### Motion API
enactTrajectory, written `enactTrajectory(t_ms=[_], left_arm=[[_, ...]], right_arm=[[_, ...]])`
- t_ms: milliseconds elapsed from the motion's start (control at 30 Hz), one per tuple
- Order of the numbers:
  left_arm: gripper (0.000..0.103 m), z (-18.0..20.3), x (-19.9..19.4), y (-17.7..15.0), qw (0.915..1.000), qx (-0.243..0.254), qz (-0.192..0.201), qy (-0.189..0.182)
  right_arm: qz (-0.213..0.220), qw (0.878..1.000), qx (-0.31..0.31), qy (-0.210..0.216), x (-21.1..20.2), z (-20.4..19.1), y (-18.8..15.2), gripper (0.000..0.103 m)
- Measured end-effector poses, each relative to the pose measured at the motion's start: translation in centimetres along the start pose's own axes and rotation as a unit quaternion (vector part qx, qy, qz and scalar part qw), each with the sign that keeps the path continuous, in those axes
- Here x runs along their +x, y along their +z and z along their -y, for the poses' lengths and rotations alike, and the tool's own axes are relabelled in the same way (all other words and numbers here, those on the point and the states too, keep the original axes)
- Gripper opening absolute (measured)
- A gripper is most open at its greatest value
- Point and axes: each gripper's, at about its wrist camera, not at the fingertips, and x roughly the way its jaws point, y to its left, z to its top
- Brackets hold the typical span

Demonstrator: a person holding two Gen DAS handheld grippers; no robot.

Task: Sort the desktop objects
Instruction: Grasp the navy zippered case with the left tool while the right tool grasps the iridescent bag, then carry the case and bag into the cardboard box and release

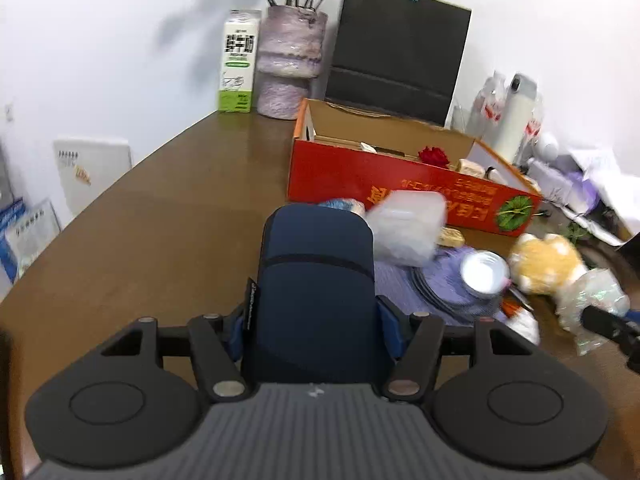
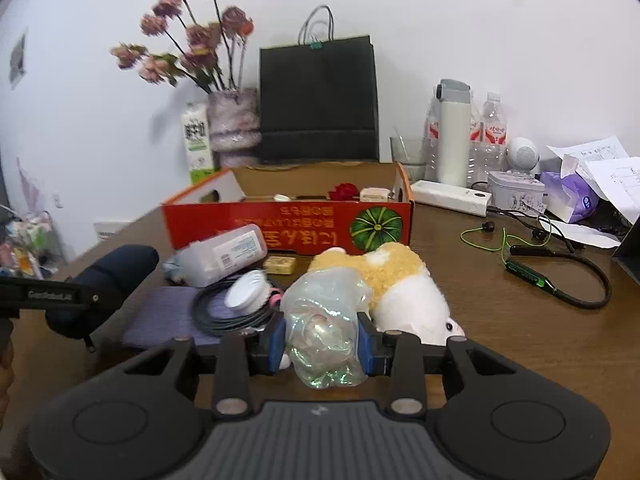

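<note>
Between the blue pads of the left gripper [image 1: 316, 324] sits a dark blue zipped pouch [image 1: 316, 280], pressed on both sides with the jaws about half open. Between the pads of the right gripper [image 2: 322, 342], closed narrow, is a crumpled clear plastic bag [image 2: 324, 328]. Just behind this bag lies a yellow and white plush toy [image 2: 392, 280]. Farther back stands the red cardboard box [image 2: 288, 224], open at top.

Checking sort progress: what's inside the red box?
Over the red box's front wall, a red rose, a small white square thing and a pale spoon-like piece show. The wall hides the floor and anything lower.
</note>
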Motion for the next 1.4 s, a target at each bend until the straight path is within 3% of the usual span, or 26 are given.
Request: enactTrajectory(t_ms=[233,333,433,533,667,700,767,900,1133,1400], left_arm=[[0.065,1.8,-4.2,-4.8,0.9969,0.01,-0.062,-0.046],[0.072,3.2,-4.5,-6.4,0.9968,0.041,-0.059,-0.035],[0.085,4.3,-4.4,-6.3,0.9958,0.068,-0.051,-0.034],[0.087,4.4,-3.5,-5.5,0.9957,0.068,-0.05,-0.039],[0.088,3.8,-1.7,-4.9,0.9967,0.042,-0.06,-0.035],[0.087,3.6,-1.5,-4.9,0.9972,0.039,-0.054,-0.033],[0.075,3.6,-1.4,-5.0,0.9972,0.053,-0.045,-0.028],[0.062,4.0,-2.2,-5.3,0.997,0.066,-0.029,-0.028],[0.061,3.4,-5.8,-4.1,0.9979,0.047,0.006,-0.045],[0.061,2.5,-5.8,2.2,0.9984,0.023,0.035,-0.039]], right_arm=[[-0.033,0.999,-0.033,0.021,-3.0,-1.8,-2.9,0.035],[-0.048,0.998,-0.031,0.028,-3.5,-2.1,-3.8,0.038],[-0.053,0.998,-0.036,0.023,-3.8,-2.4,-4.6,0.044],[-0.046,0.998,-0.034,0.024,-4.1,-2.3,-4.7,0.05],[-0.054,0.998,-0.028,0.024,-3.2,-2.3,-4.6,0.05],[-0.055,0.998,-0.028,0.025,-3.1,-2.4,-4.5,0.05],[-0.058,0.998,-0.024,0.028,-2.7,-2.4,-4.5,0.041],[-0.052,0.998,-0.02,0.03,-2.7,-2.3,-4.6,0.039],[-0.015,0.999,-0.006,0.027,-4.5,-1.4,-3.9,0.038],[0.02,1.0,-0.007,0.023,-4.7,0.5,-0.2,0.038]])
